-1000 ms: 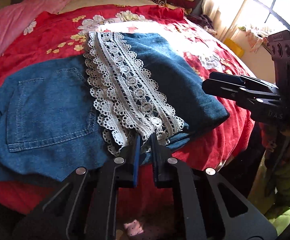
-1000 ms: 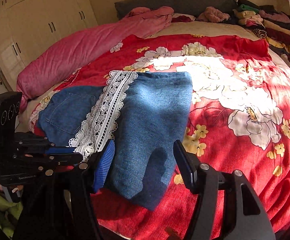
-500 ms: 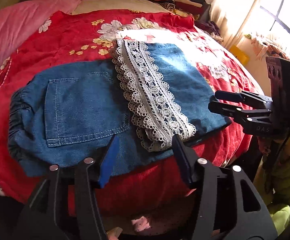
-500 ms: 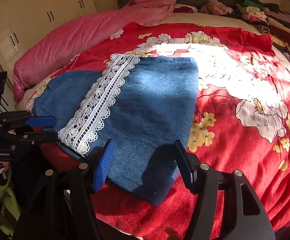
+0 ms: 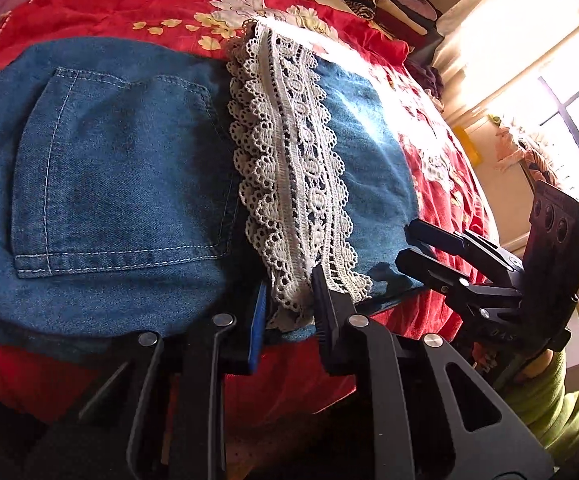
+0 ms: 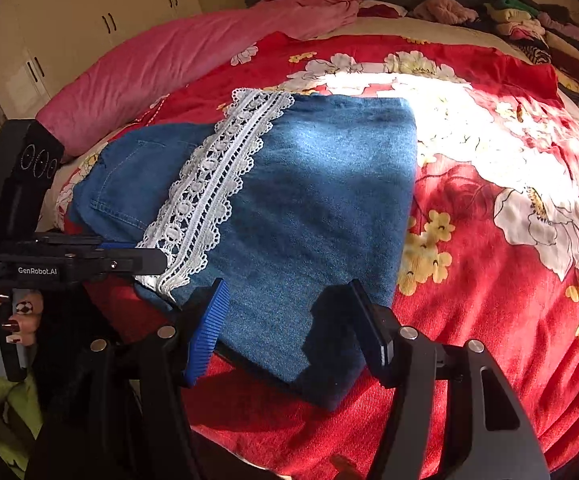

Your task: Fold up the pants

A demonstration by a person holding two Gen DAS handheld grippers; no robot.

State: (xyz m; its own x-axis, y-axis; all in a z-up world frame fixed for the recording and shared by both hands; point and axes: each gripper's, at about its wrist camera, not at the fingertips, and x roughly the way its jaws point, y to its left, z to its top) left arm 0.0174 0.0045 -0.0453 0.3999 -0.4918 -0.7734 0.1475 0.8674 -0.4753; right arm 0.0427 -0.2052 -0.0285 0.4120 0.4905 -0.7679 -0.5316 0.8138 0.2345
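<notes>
scalloped lace on folded denim

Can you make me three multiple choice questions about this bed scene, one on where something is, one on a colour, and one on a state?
1. Where does the lace trim lie?
A. Across the denim pants
B. On the pink quilt
C. On the wardrobe

2. What colour is the bedspread under the pants?
A. Plain white
B. Red with flowers
C. Green stripes

3. How do the right gripper's jaws stand?
A. Shut on the lace
B. Apart over the near denim edge
C. Shut on the bedspread

Answers:
1. A: the trim runs as a band over the blue pants, its near end between the left gripper's closing jaws.
2. B: red cloth with white and yellow blooms shows all round the pants.
3. B: both fingers stand wide apart, with denim showing between them unpinched.
</notes>
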